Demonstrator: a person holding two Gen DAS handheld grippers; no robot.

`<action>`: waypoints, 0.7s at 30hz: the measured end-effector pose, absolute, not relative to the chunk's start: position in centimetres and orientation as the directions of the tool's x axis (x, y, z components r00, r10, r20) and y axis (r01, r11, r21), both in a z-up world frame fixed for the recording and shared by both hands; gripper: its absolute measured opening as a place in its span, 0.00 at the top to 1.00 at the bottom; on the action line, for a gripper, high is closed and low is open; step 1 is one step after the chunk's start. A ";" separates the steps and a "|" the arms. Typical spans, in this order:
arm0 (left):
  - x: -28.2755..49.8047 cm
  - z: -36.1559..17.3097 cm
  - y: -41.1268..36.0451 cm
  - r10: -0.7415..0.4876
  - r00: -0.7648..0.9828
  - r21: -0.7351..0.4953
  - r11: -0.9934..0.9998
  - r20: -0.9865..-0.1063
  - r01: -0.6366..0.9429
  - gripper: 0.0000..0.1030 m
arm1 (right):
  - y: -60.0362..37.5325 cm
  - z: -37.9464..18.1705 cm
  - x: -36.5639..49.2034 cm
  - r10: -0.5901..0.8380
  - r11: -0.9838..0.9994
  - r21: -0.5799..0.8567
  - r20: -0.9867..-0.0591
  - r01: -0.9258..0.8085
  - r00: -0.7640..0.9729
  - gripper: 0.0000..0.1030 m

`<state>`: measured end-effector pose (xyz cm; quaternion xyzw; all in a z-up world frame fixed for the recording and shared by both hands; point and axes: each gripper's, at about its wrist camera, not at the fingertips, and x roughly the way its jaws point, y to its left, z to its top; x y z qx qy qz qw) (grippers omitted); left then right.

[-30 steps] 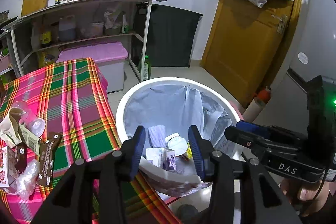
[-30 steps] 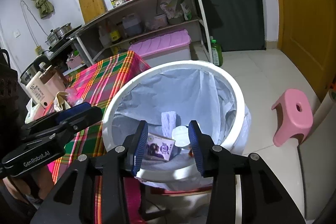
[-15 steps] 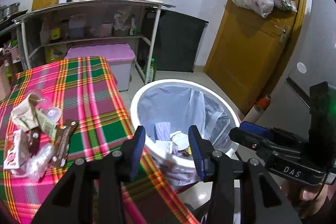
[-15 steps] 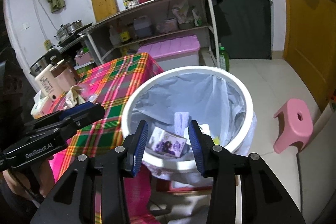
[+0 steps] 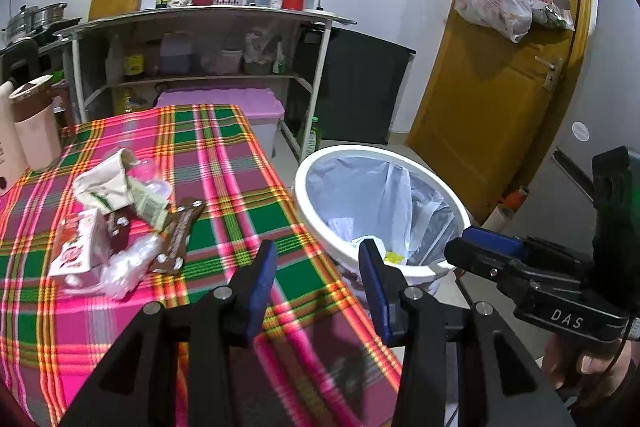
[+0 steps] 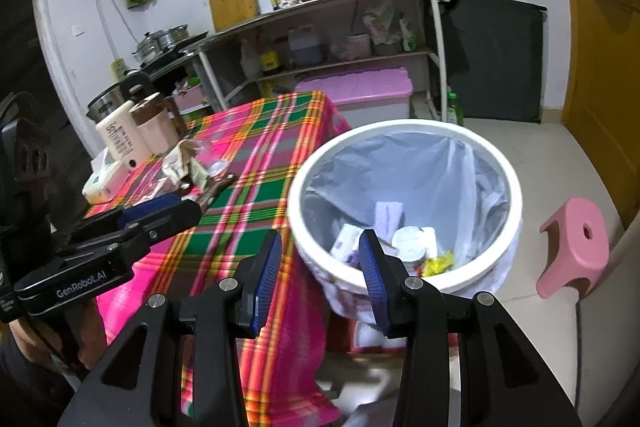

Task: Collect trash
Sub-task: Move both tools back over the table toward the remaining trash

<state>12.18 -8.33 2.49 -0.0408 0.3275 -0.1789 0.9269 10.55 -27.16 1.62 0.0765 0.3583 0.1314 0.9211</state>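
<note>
on the checked tablecloth point(image 5: 224, 187), to the left of the white bin point(image 5: 320, 219), there is a little heap of trash. i see a small carton point(image 5: 78, 247) with red print, a crumpled paper cup point(image 5: 106, 183), a brown wrapper point(image 5: 180, 231) and some clear plastic film point(image 5: 128, 267). they all touch or lie on each other.

my left gripper point(image 5: 318, 279) is wide open and holds nothing. it hangs over the near edge of the table, with the heap to its far left. my right gripper point(image 6: 320, 267) is wide open too, and empty. it hangs just near the bin rim, next to the table edge. the bin has a thin bag point(image 6: 460, 179) inside, and there is some trash down in it already: a small purple box, a white round lid and a yellow scrap.

i think the heap is very light. the film and the wrapper are soft and slippery, so they may slide out of the jaws or drag other bits along. the carton looks stiffer, but i think it would squash if pinched hard. i would take it across its narrow sides. for the wrapper, i would pinch the end that sticks out toward the bin, since that end is free of the pile.
</note>
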 end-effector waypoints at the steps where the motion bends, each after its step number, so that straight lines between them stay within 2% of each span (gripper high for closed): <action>1: 11.9 2.4 -8.1 -0.350 0.725 -0.189 0.936 -0.593 0.298 0.57 | -26.9 1.6 10.4 0.303 0.952 0.236 -0.636 -0.195 0.710 0.60; 8: 10.6 1.6 -5.8 -0.308 0.735 -0.192 0.951 -0.604 0.241 0.57 | -25.1 1.3 10.1 0.341 0.940 0.243 -0.634 -0.239 0.694 0.60; 21: 9.1 0.1 -1.7 -0.223 0.745 -0.198 0.972 -0.628 0.124 0.57 | -21.5 0.2 10.5 0.397 0.916 0.260 -0.683 -0.305 0.612 0.60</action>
